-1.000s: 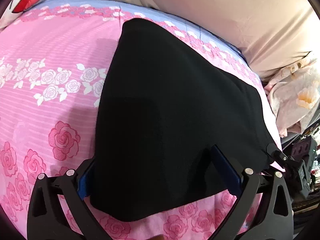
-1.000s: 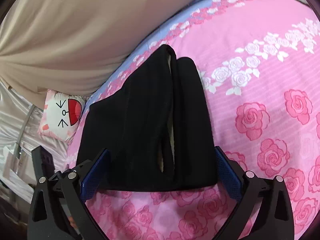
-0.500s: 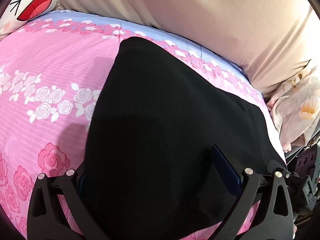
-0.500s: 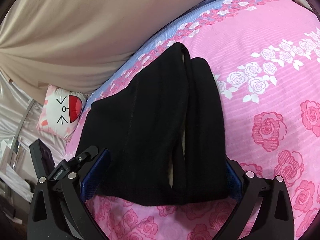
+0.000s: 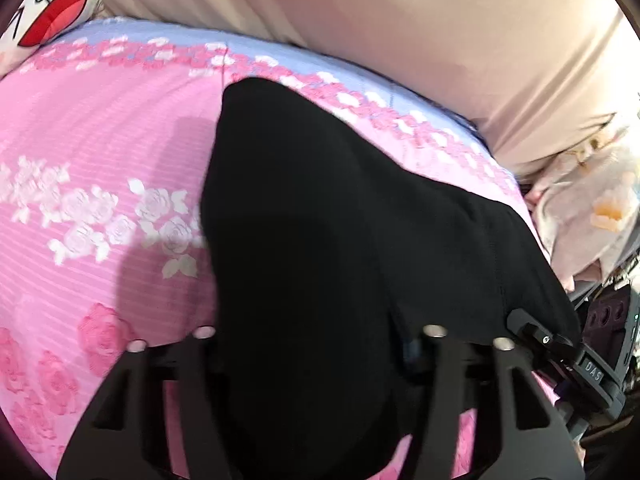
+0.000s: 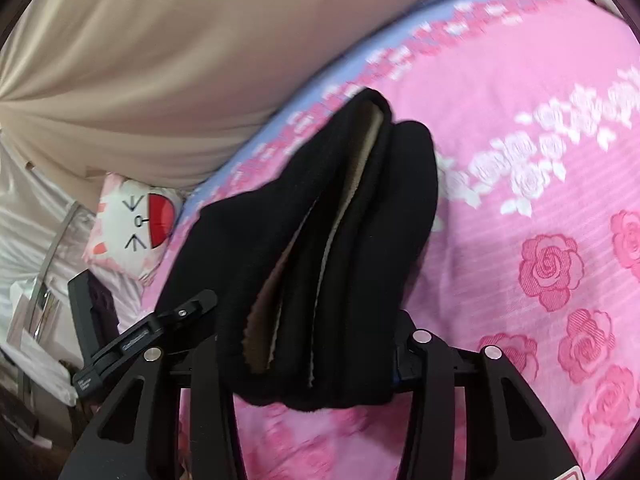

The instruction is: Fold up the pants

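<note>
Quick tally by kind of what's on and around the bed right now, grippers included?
Black pants: 1
Pink rose bedsheet: 1
Cartoon-face pillow: 1
Beige curtain: 1
Grippers, both closing on the pants: 2, left gripper, right gripper
Total: 6

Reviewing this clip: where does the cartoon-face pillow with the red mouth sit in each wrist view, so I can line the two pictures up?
Left wrist view: cartoon-face pillow in the top left corner, cut by the frame edge, beyond the black pants.
Right wrist view: cartoon-face pillow at mid left, left of the black pants.
Shared landmark: the blue border strip of the pink bedsheet, running along the beige bedding.
</note>
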`<state>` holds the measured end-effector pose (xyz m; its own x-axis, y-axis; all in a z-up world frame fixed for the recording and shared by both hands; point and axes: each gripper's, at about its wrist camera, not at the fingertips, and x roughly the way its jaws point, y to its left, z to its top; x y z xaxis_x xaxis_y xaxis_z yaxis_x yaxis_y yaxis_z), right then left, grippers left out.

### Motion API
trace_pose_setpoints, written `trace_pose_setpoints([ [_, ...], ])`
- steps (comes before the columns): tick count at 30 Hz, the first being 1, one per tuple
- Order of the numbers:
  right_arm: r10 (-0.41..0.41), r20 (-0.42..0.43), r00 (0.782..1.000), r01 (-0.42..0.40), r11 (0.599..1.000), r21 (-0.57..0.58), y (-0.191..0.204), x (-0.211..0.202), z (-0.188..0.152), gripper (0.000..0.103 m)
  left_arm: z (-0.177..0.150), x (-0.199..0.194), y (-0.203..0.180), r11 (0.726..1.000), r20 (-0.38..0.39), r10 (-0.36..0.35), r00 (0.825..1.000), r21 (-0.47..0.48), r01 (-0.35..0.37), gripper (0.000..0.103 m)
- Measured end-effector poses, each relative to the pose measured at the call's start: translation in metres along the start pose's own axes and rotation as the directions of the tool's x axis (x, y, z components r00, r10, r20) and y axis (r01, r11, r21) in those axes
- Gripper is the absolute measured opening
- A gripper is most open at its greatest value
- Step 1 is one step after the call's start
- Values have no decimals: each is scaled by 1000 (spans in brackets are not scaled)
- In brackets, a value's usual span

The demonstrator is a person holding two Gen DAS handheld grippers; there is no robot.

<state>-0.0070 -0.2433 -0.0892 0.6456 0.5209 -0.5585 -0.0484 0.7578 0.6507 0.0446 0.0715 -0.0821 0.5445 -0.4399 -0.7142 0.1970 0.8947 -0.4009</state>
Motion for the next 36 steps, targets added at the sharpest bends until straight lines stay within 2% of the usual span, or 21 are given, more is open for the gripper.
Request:
trace_pose_setpoints([
  [2, 13, 10, 1000, -13, 1000, -25, 11, -10, -1, 41, -2, -16, -4, 1000, 16, 1, 1000, 20, -1, 40],
  [7, 45, 19, 999, -44, 997, -63, 31, -40, -10, 41, -8, -51, -11, 997, 11, -66, 998, 45, 66, 36],
  [13, 51, -6, 999, -52, 996, -79, 40, -69, -33, 41, -25, -89, -30, 987, 0, -98, 995, 129, 97, 36],
  [17, 73, -8, 997, -74, 989, -131, 54, -92, -53, 41, -39, -115, -38, 976, 6, -131, 991, 173, 128, 36],
  [20, 109, 4, 994, -106, 980, -171, 67, -106, -60, 41, -45, -134, -43, 969, 24, -154, 988, 199, 146, 36],
  [23, 145, 26, 989, -137, 969, -206, 81, -121, -60, 41, -45, -155, -48, 960, 74, -162, 984, 243, 140, 36],
  [26, 180, 63, 982, -162, 960, -229, 90, -133, -52, 41, -39, -173, -54, 951, 132, -181, 975, 277, 140, 36],
  [32, 240, 182, 954, -172, 930, -325, 114, -152, -17, 41, -7, -202, -64, 934, 242, -244, 939, 318, 161, 36],
  [36, 275, 241, 930, -159, 898, -410, 135, -155, 19, 41, 23, -218, -74, 927, 357, -264, 896, 349, 134, 36],
])
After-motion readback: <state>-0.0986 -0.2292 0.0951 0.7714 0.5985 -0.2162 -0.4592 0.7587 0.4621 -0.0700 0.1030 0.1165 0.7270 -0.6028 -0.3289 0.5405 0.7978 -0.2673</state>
